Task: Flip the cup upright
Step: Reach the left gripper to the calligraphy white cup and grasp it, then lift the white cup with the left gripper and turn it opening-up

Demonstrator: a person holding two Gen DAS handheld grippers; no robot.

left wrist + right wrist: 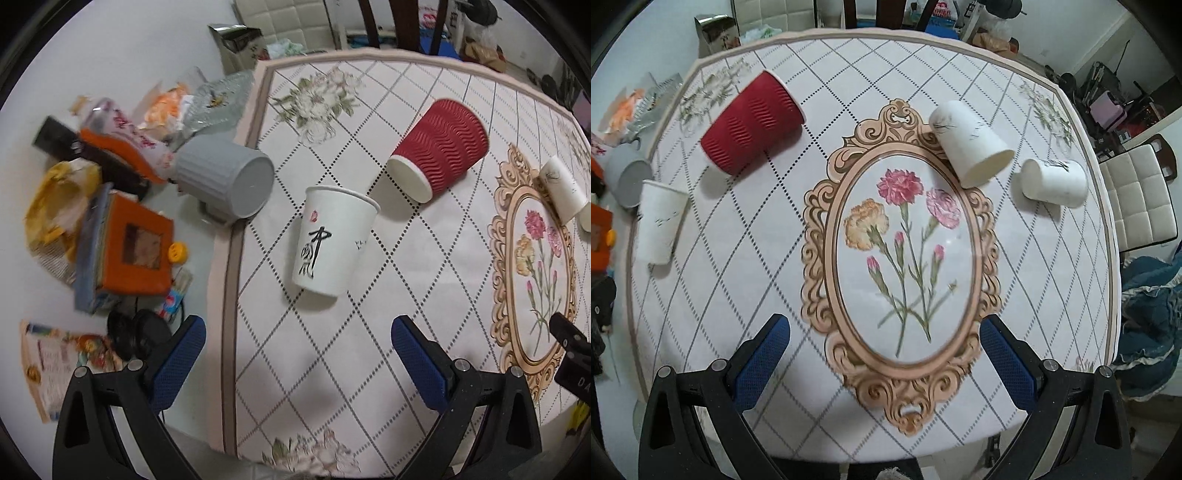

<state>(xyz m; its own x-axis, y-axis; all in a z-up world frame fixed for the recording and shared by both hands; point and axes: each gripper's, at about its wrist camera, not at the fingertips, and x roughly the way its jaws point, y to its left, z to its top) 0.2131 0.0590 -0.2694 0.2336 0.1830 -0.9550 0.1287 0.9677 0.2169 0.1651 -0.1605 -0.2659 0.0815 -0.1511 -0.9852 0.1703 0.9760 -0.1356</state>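
Observation:
A white paper cup [334, 242] with black calligraphy stands upright near the table's left edge; it also shows in the right wrist view [661, 221]. A red ribbed cup [441, 147] lies on its side behind it, and shows in the right wrist view [753, 123] too. Two white cups [971, 142] [1054, 181] lie on their sides at the far right. My left gripper [299, 332] is open and empty, a little short of the calligraphy cup. My right gripper [884, 332] is open and empty above the flower medallion [908, 236].
A grey ribbed mug [225, 177] lies on its side at the table's left edge. Boxes, bags and wrappers [122, 243] litter the floor to the left. White padded chairs [1141, 195] stand to the right, and a blue cloth [1152, 325] lies by them.

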